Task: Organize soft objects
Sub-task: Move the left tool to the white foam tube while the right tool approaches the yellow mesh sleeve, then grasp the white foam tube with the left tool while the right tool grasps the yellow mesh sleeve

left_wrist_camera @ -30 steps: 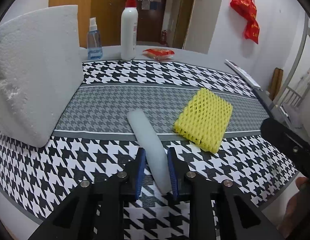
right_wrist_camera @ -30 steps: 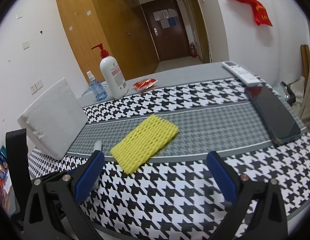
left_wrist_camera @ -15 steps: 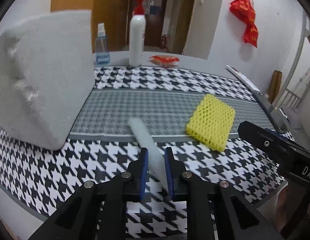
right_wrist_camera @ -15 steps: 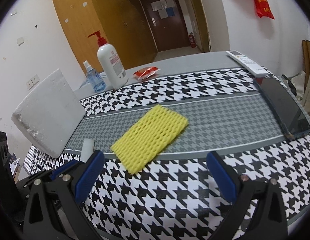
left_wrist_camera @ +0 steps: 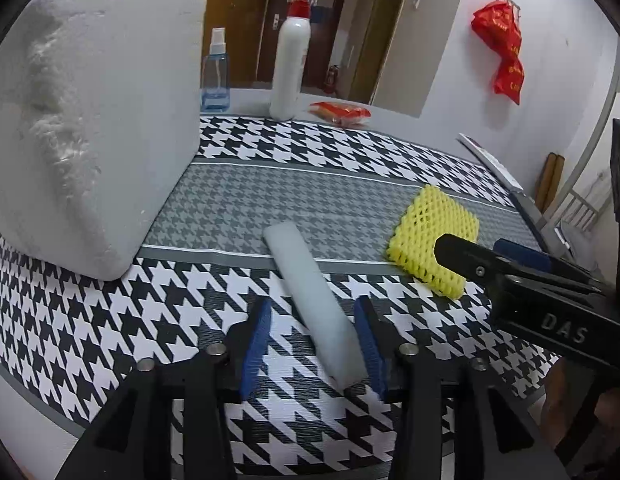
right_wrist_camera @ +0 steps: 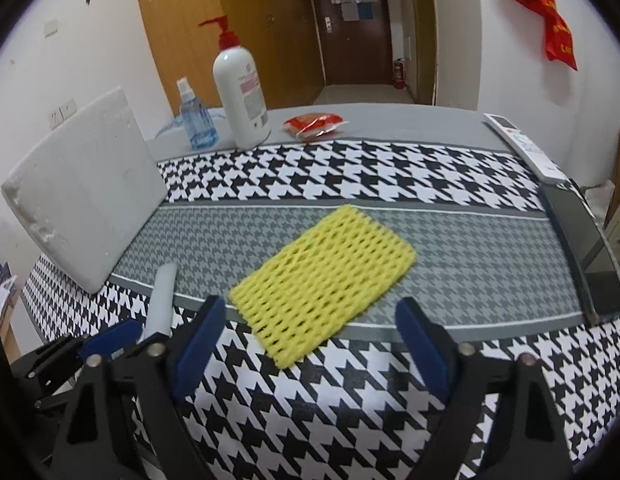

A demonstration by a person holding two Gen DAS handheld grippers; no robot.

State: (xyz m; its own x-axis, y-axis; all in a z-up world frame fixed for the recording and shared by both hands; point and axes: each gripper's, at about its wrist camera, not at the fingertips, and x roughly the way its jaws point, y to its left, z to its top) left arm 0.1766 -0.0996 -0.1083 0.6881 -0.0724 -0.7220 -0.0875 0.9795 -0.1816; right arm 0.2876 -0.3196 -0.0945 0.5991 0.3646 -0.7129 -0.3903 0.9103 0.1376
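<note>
Soft things lie on our table (left_wrist_camera: pixel 237 98), on a black-and-white houndstooth cloth (left_wrist_camera: pixel 109 320) with a grey band across its middle. We see a white foam stick (left_wrist_camera: pixel 310 288) near the front edge of the table, lying across the line where the grey band meets the checks. Our left gripper (left_wrist_camera: pixel 314 344) has its blue pads on both sides of the near end of the stick. The jaws are opening, and there is a clear gap on the left side; on the right side the pad is very near the stick, and we cannot tell if it touches. A yellow foam net (right_wrist_camera: pixel 322 280) lies flat nearer the right edge, partly on the grey band. Our right gripper (right_wrist_camera: pixel 305 344) is wide apart with nothing in it, its jaws are closing, and the near corner of the net sits between its pads. A big white foam block (left_wrist_camera: pixel 89 120) stands at the left edge. At the back edge we see a white pump bottle (right_wrist_camera: pixel 241 96), a blue spray bottle (right_wrist_camera: pixel 195 118) and a red packet (right_wrist_camera: pixel 316 124).
</note>
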